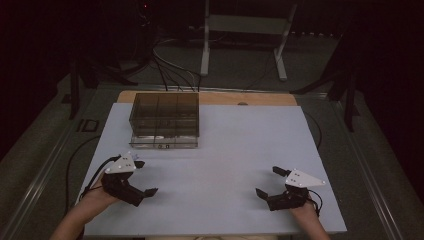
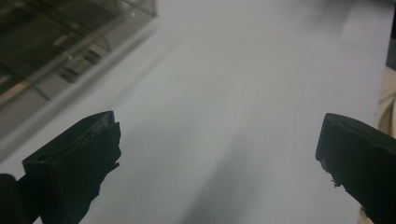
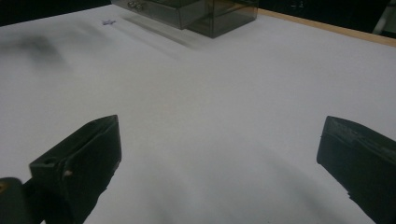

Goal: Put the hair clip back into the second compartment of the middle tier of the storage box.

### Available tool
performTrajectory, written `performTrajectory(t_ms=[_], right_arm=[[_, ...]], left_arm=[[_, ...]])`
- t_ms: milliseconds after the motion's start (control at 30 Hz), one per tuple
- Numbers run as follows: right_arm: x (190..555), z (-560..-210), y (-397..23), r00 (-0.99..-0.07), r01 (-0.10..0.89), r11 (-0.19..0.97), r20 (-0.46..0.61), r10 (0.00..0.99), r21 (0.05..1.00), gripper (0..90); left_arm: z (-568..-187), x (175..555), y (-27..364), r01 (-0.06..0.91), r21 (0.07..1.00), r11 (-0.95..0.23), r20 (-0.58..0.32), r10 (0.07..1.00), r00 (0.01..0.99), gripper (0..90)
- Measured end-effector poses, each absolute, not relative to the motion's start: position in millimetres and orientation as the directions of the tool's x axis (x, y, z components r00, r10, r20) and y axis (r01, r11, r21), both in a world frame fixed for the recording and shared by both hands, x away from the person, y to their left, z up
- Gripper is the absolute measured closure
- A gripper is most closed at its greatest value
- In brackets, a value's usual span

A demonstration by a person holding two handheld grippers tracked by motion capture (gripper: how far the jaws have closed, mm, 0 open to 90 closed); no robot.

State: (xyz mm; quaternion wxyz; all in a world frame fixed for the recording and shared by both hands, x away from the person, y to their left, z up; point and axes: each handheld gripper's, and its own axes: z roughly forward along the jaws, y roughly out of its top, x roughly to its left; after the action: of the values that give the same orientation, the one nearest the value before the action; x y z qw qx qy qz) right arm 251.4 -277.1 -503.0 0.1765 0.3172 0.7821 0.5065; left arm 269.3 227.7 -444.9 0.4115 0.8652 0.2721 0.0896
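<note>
Drawer box (image 1: 164, 120), a smoky see-through case with three compartments across its top and a low drawer front with two small knobs, stands on the white bench (image 1: 235, 150) toward the far left, well apart from both hands. The left tongs (image 1: 142, 177) hover near the bench's near left edge, jaws spread wide with nothing between them; the left gripper view looks across bare white surface with the box at its upper left corner (image 2: 60, 51). The right tongs (image 1: 267, 182) sit low at the near right, likewise gaping and empty, and the right gripper view has the box far off at the top (image 3: 196, 11), its knobs just visible. I judge this to be the starting stance: no contact yet, both hands resting back. The next move likely calls for the left tongs, which are nearer, to travel forward to the drawer front and line up on a knob, perhaps with the right tongs steadying the case.
</note>
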Motion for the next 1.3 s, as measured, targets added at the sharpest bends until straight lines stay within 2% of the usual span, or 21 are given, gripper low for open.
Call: performTrajectory(t_ms=[300, 467, 733, 933, 1300], right_arm=[[251, -503, -277, -0.738, 0.317, 0.286, 0.045, 0.673, 0.904, 0.1], [250, -503, -277, -0.741, 0.316, 0.291, 0.043, 0.670, 0.903, 0.1], [250, -503, -276, -0.744, 0.314, 0.294, 0.041, 0.667, 0.903, 0.1], [250, -503, -275, -0.745, 0.315, 0.296, 0.042, 0.666, 0.902, 0.1], [250, -503, -275, -0.745, 0.316, 0.295, 0.043, 0.666, 0.902, 0.1]], left_arm=[[-425, 285, 252, 0.391, 0.790, -0.472, -0.025, 0.612, 0.790, 0.3], [-422, 293, 265, 0.450, 0.804, -0.388, -0.072, 0.687, 0.723, 0.5], [-432, 302, 278, 0.492, 0.804, -0.333, -0.057, 0.782, 0.621, 2.6], [-452, 308, 285, 0.521, 0.797, -0.304, -0.062, 0.818, 0.572, 4.2], [-481, 318, 293, 0.549, 0.787, -0.282, -0.042, 0.863, 0.504, 24.5]])
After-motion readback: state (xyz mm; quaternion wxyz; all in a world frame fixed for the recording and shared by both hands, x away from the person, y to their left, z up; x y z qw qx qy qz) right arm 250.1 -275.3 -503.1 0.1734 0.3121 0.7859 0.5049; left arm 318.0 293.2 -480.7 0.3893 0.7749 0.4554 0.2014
